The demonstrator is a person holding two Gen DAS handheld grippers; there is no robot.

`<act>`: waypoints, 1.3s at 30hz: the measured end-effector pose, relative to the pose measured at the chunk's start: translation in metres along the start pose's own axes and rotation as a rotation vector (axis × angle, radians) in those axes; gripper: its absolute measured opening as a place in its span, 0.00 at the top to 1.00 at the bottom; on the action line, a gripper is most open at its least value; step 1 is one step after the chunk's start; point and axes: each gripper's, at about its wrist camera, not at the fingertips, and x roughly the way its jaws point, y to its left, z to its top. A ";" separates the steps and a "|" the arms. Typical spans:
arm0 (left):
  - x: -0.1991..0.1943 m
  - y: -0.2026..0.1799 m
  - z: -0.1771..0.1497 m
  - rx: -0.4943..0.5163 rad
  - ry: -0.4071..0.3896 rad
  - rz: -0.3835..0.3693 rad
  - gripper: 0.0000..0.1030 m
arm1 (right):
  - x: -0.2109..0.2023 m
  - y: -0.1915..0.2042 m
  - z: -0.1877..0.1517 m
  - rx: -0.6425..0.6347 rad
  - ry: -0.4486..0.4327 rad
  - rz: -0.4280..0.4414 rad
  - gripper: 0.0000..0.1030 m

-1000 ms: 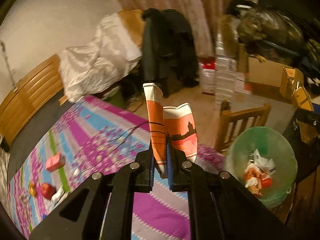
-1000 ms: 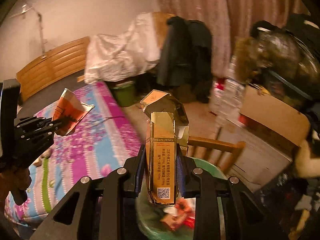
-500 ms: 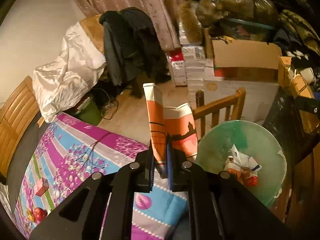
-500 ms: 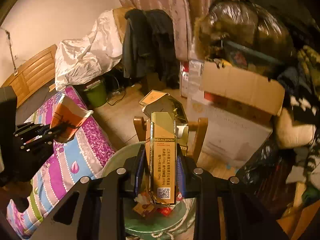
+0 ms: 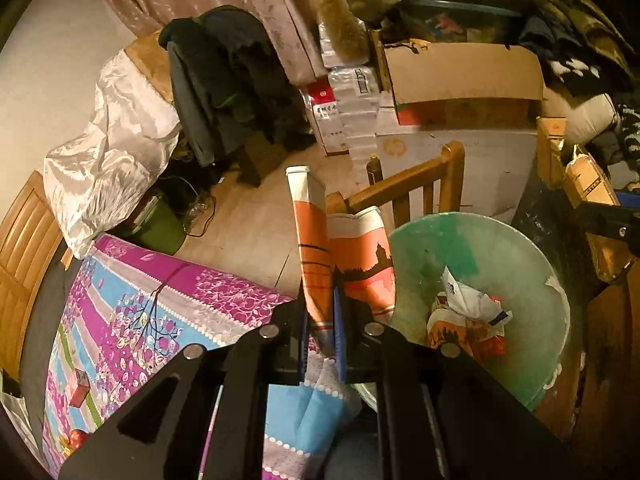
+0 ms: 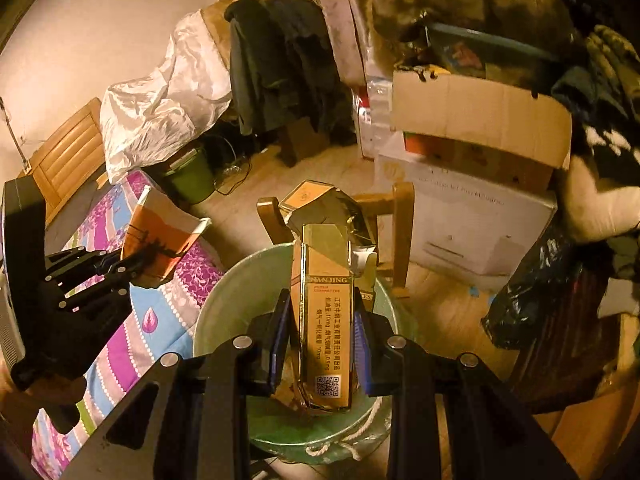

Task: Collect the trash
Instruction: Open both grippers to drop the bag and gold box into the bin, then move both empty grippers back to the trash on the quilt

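Observation:
My left gripper (image 5: 321, 320) is shut on a flattened orange-and-white paper carton (image 5: 352, 248), held above the bed edge just left of the green trash bin (image 5: 500, 240). The carton (image 6: 160, 236) and left gripper (image 6: 124, 264) also show in the right wrist view. My right gripper (image 6: 318, 340) is shut on a gold cigarette carton (image 6: 326, 320), upright directly over the bin (image 6: 224, 304). The bin holds crumpled paper and wrappers (image 5: 468, 312).
A bed with a purple, blue and white cover (image 5: 132, 312) lies at the left with small red items (image 5: 78, 384) on it. A wooden chair (image 5: 420, 184) stands behind the bin. Cardboard boxes (image 5: 460, 80), a black bag (image 6: 532, 288) and a coat-draped chair (image 5: 224, 80) crowd the floor.
Both grippers moved right, away from the bed, with their cartons. The bin is now closer and larger in both views. The right gripper's carton now hangs over the bin.

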 end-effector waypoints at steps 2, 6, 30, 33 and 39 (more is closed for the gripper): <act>0.002 -0.003 -0.001 0.005 0.007 -0.001 0.91 | 0.004 0.000 -0.003 0.007 0.009 0.017 0.71; 0.005 -0.003 -0.002 0.005 0.018 -0.004 0.91 | 0.009 0.002 -0.004 0.012 0.022 0.044 0.71; 0.015 0.003 -0.011 -0.071 0.024 -0.195 0.66 | 0.016 -0.012 -0.004 0.125 0.019 0.165 0.62; 0.014 0.011 -0.018 -0.099 0.034 -0.176 0.66 | 0.017 -0.004 -0.005 0.093 0.017 0.175 0.62; 0.008 0.042 -0.056 -0.158 0.047 -0.088 0.62 | 0.019 0.021 -0.004 0.029 0.007 0.217 0.62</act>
